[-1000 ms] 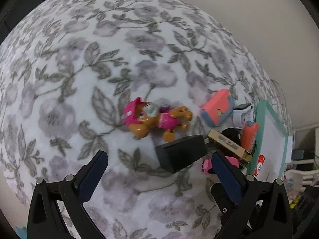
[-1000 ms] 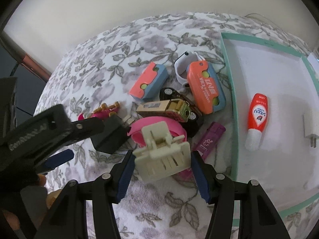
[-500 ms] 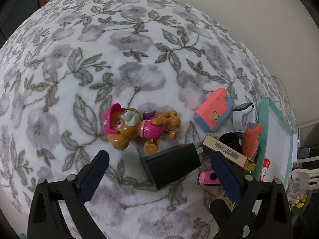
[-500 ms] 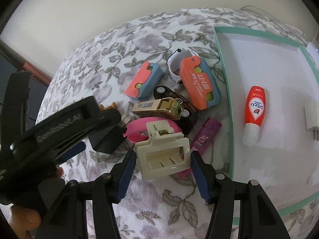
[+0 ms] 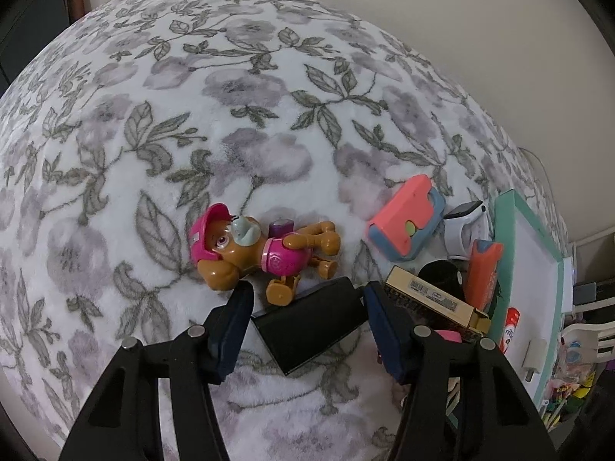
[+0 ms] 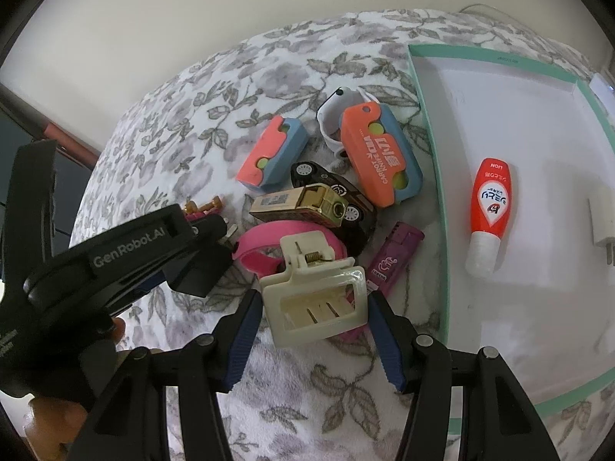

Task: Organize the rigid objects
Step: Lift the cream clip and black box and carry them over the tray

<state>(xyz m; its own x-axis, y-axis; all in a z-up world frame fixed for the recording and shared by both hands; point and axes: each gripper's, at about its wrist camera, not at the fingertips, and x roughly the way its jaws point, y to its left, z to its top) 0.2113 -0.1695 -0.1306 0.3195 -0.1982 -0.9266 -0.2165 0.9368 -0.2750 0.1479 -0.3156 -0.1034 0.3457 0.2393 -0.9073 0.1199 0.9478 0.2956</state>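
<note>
The left gripper (image 5: 307, 307) has its blue pads set against the two sides of a black charger block (image 5: 311, 322) that lies on the floral blanket (image 5: 230, 115), jaws narrowed onto it; whether the pads press or only touch cannot be told. Just beyond the block lies a brown puppy figure in a pink cap (image 5: 253, 249), its hind paw almost at the block's far edge; to the block's left and far side the blanket runs open and bare to the wall.

The right gripper (image 6: 313, 322) holds a cream hair claw clip (image 6: 313, 299) between its pads, jaws at middle width and closed on the clip's sides. The clip sits over a pink band (image 6: 269, 246); a purple lighter (image 6: 392, 261) lies just right of it, near the teal rim of a white tray (image 6: 438, 199). Behind stand a gold box-shaped lighter (image 6: 300, 203) resting against a black toy car (image 6: 338, 199), a small coral-and-blue case (image 6: 269, 157), a larger orange-and-blue one (image 6: 380, 157) and a white strap-like thing (image 6: 334, 115) behind that; all crowd close, touching or nearly so.

In the tray lie an orange-and-white tube (image 6: 488, 211) and a white plug (image 6: 603, 223) at the right edge; the rest of the tray floor is open.
</note>
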